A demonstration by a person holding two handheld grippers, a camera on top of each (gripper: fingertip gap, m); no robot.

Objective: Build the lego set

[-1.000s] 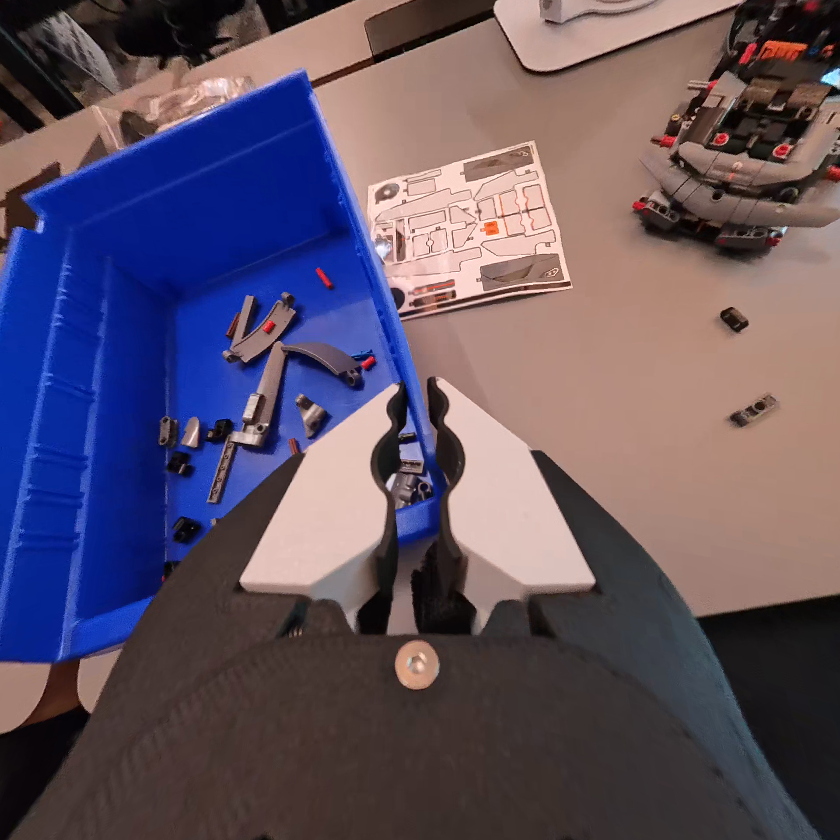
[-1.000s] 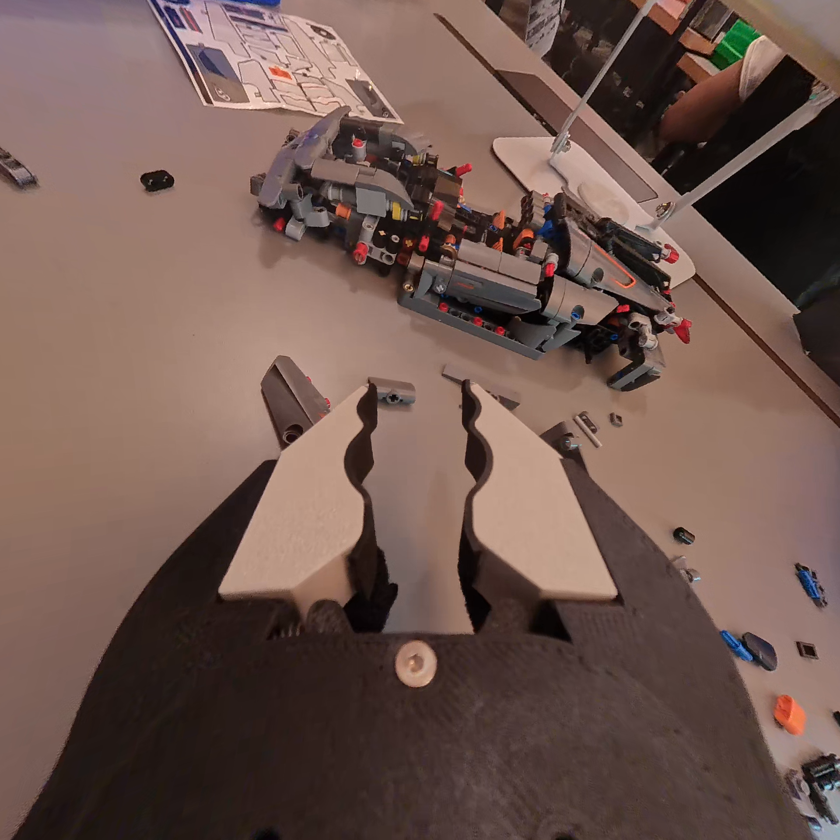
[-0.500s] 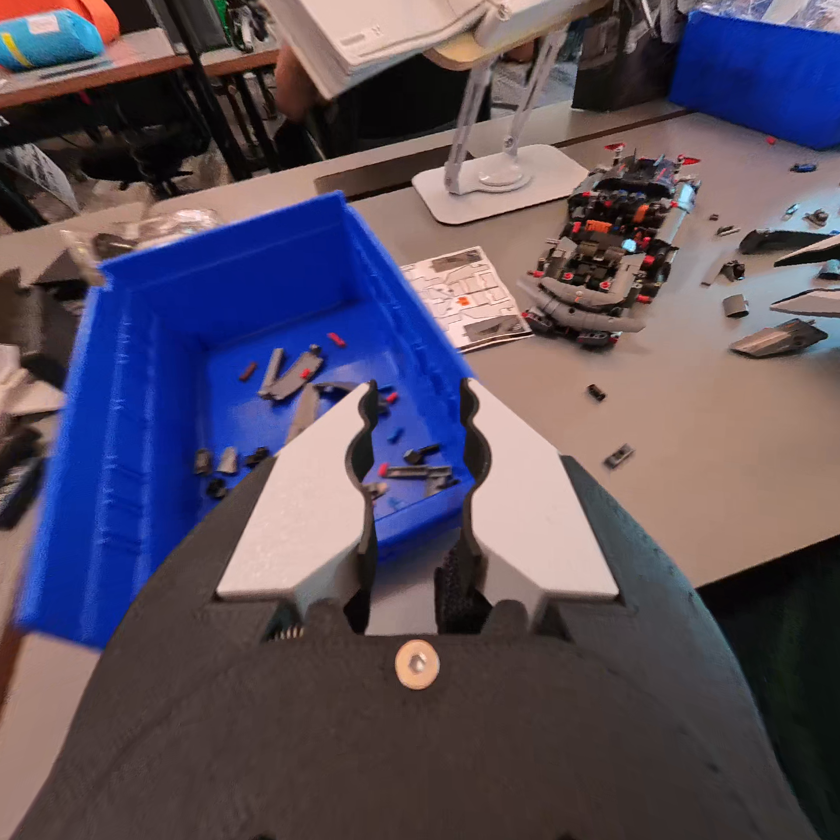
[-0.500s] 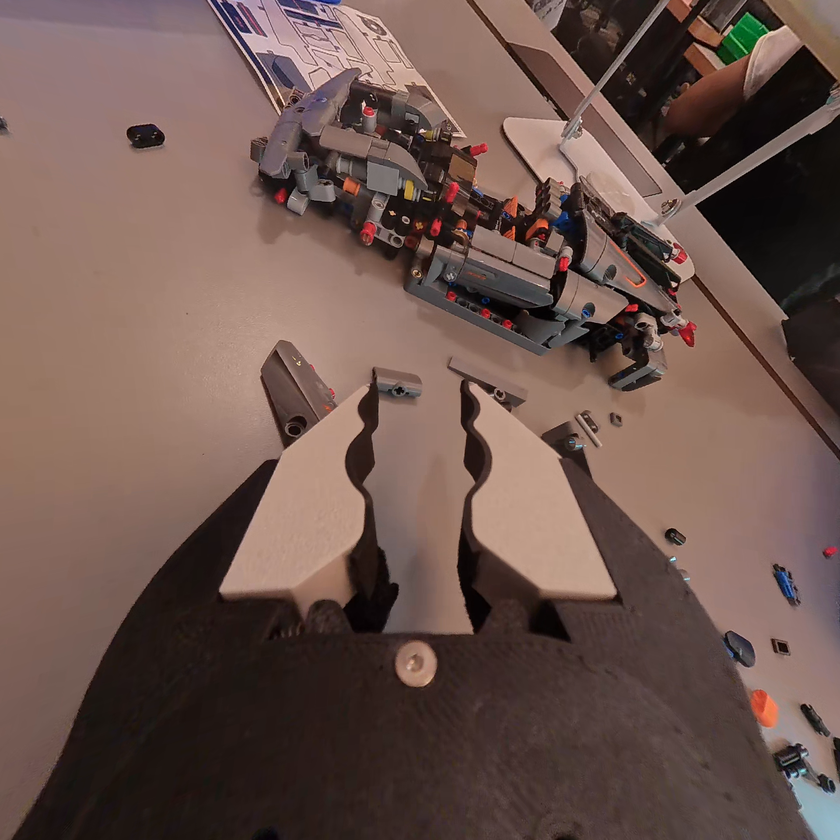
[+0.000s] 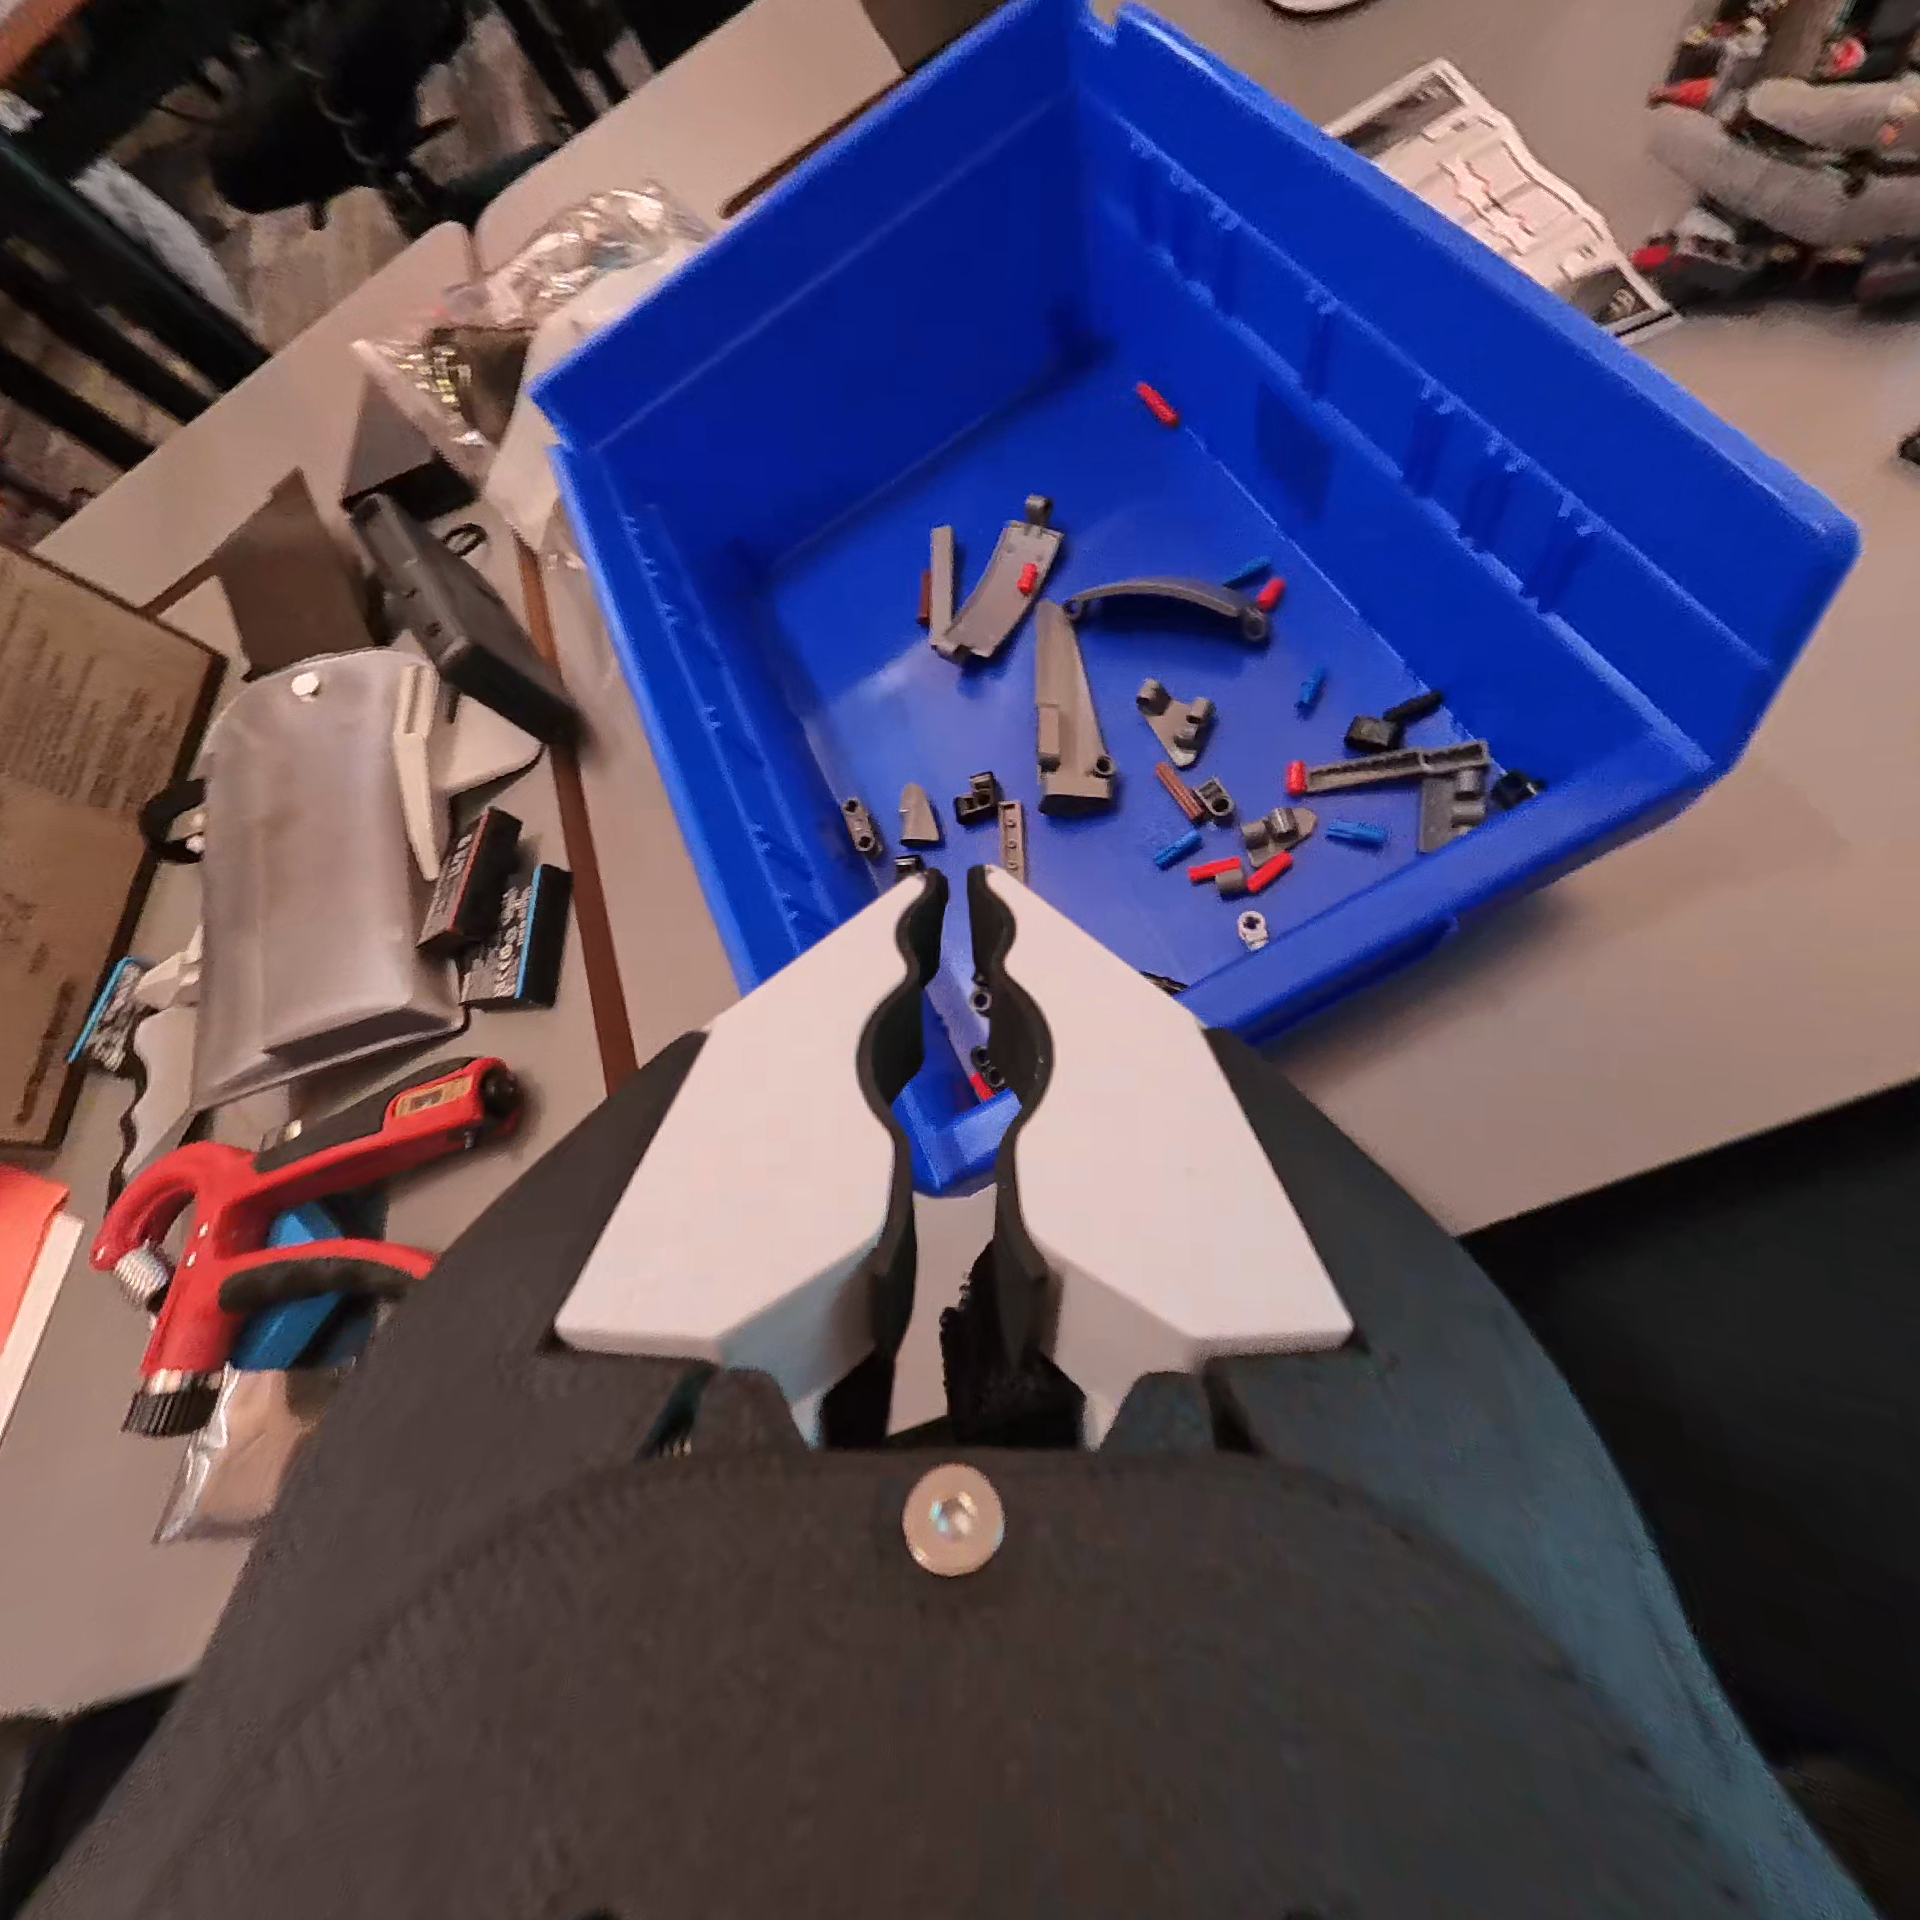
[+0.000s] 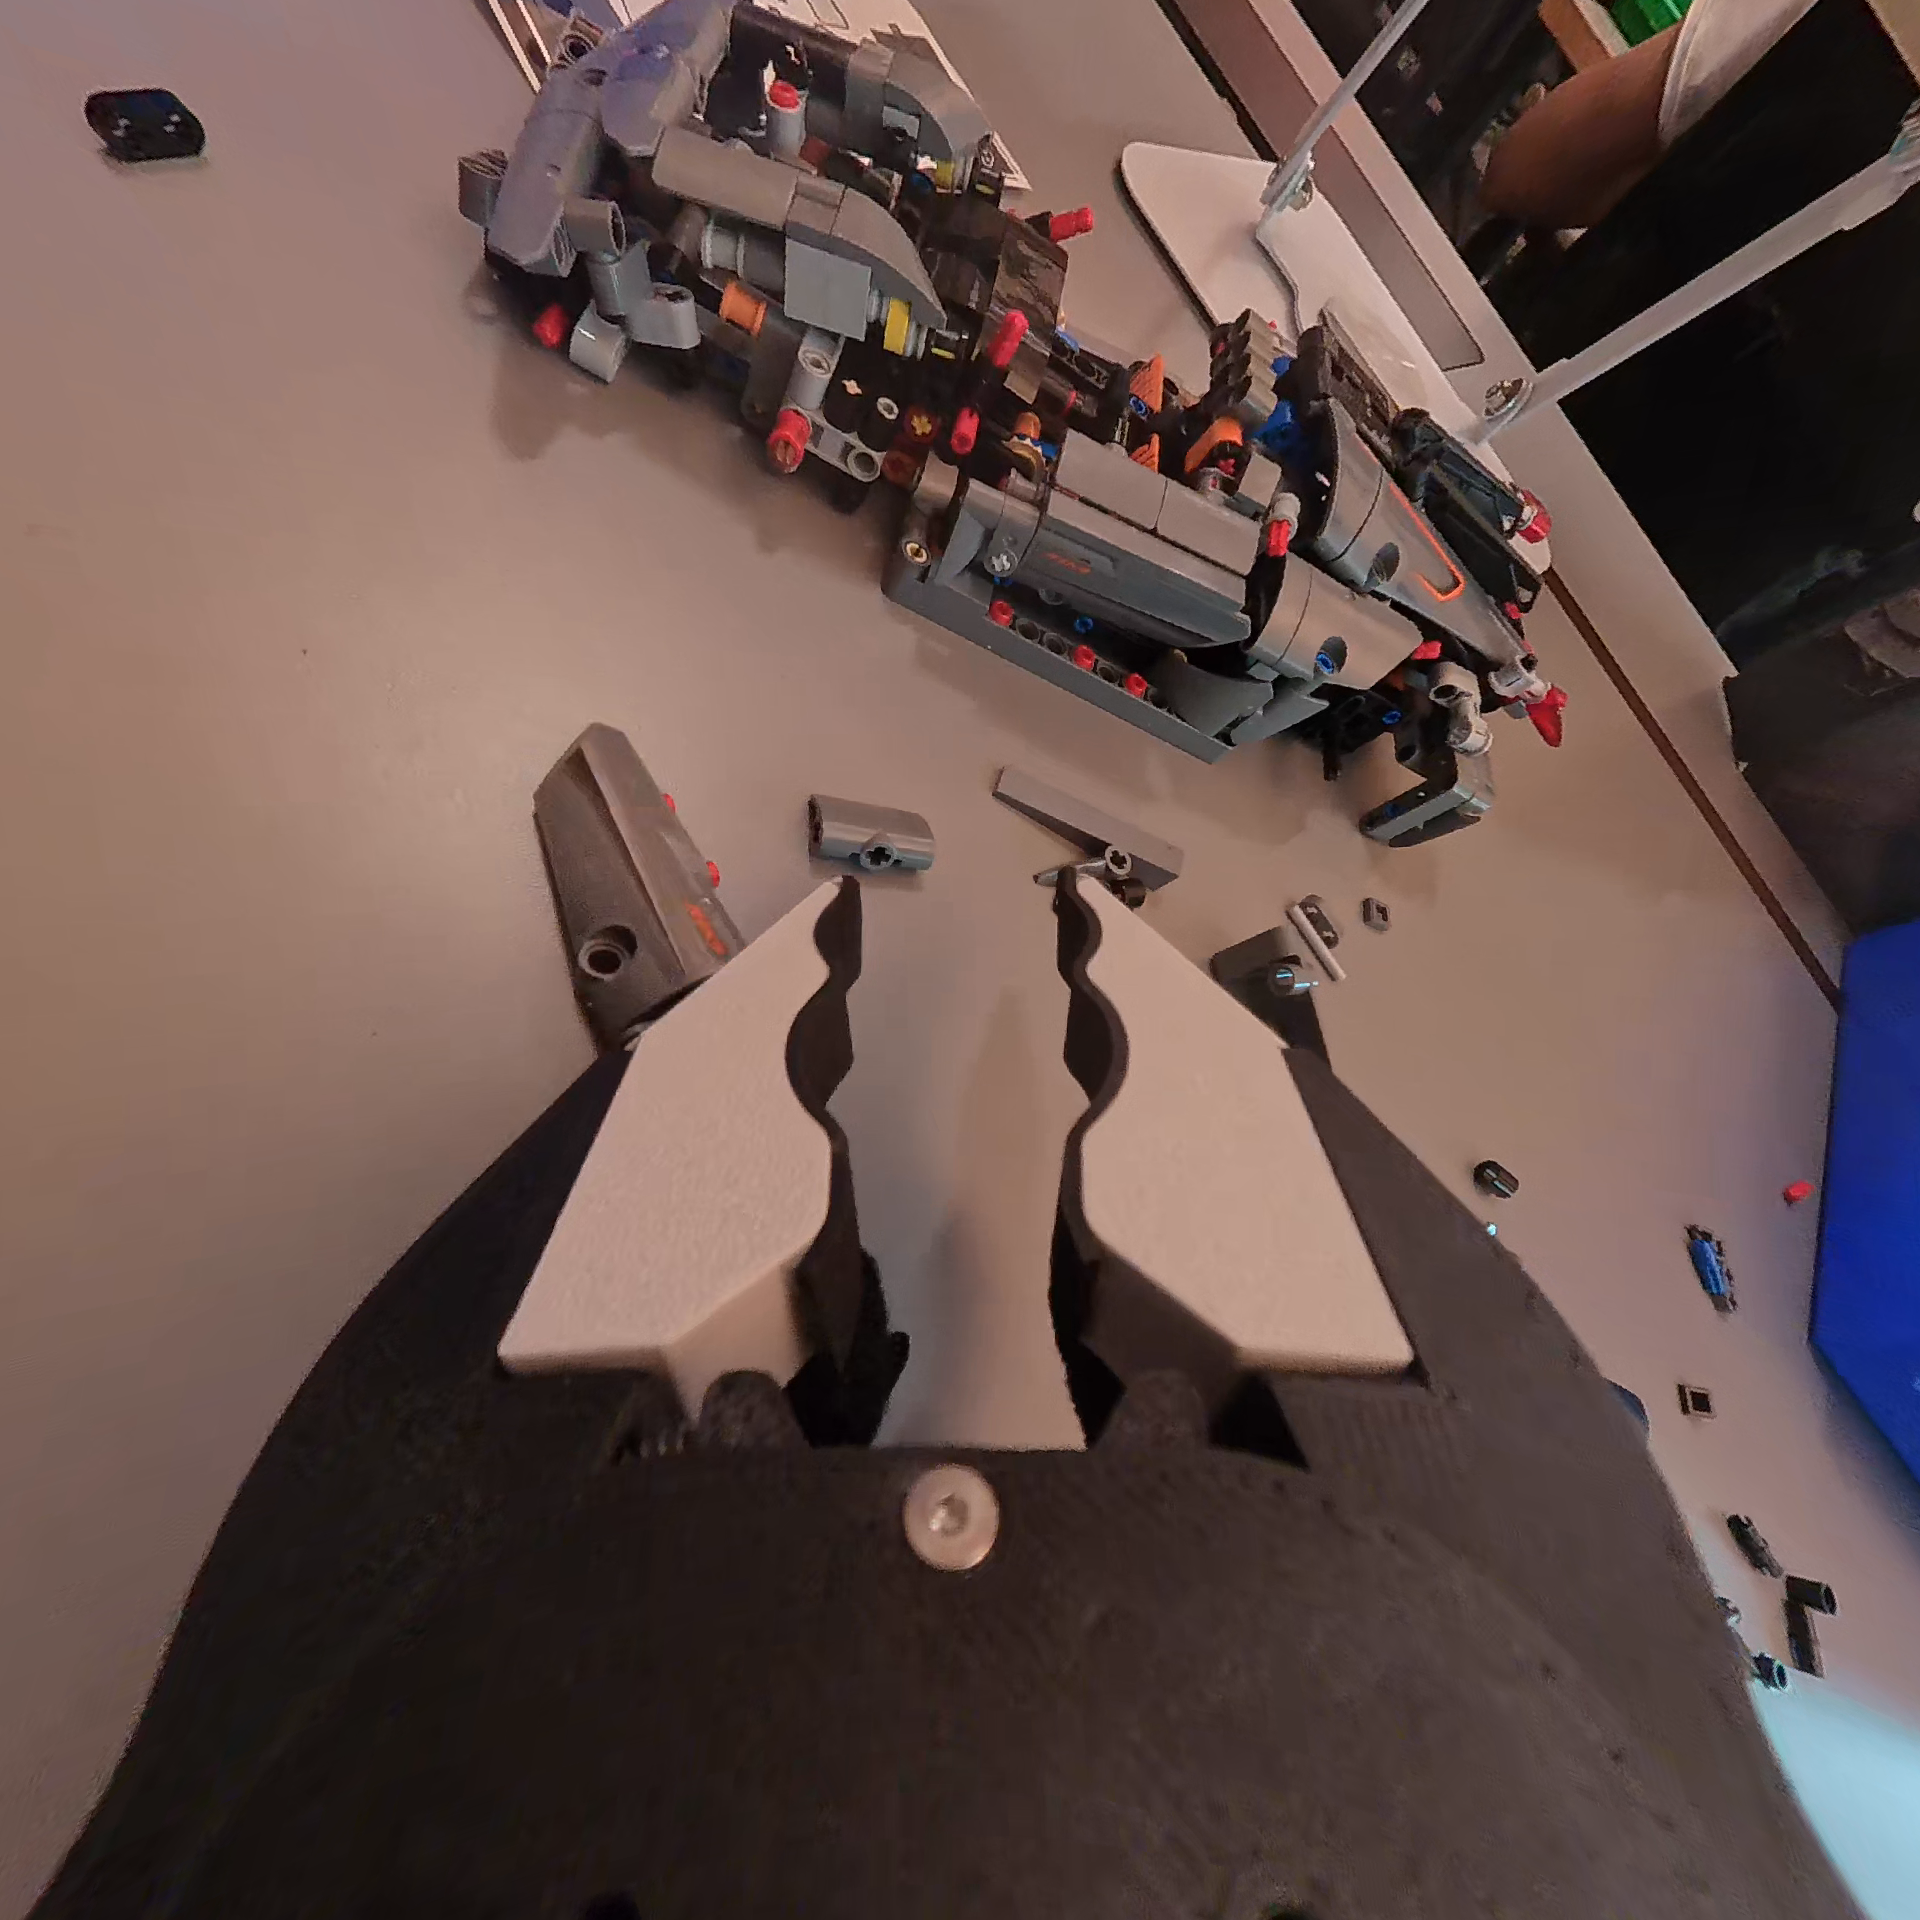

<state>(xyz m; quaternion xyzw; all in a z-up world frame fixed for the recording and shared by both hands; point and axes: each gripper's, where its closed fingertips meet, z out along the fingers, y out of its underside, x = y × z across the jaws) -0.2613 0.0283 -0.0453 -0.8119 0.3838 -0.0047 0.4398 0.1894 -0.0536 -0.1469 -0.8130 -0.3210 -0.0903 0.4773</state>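
The blue bin (image 5: 1455, 582) holds several loose grey, black, red and blue lego pieces, among them a long grey panel (image 5: 1065, 717). My left gripper (image 5: 956, 883) hovers over the bin's near left corner, its jaws almost together and empty. The half-built grey and black lego car (image 6: 1039, 416) lies on the table. In front of it lie a small grey connector (image 6: 871, 836), a flat grey panel (image 6: 1086, 821) and a dark grey panel (image 6: 623, 894). My right gripper (image 6: 956, 883) is open and empty, its tips just short of the connector and the flat panel.
A printed sheet (image 5: 1496, 208) lies beyond the bin. A red clamp tool (image 5: 281, 1195), a grey pouch (image 5: 301, 831) and small packs lie left of it. A white stand base (image 6: 1247, 239) stands behind the car. Small loose pieces (image 6: 1704, 1268) and another blue bin (image 6: 1870, 1195) are to the right. My hands' fingertips stand some 45 cm from each other. Measured from the fingertips, the white stand base (image 6: 1247, 239) is 35 cm or so from the right gripper and 50 cm from the left.
My left gripper has swung left and down over the bin, and its jaws have narrowed from open to almost together. My right gripper has moved closer to the loose pieces and stays open.
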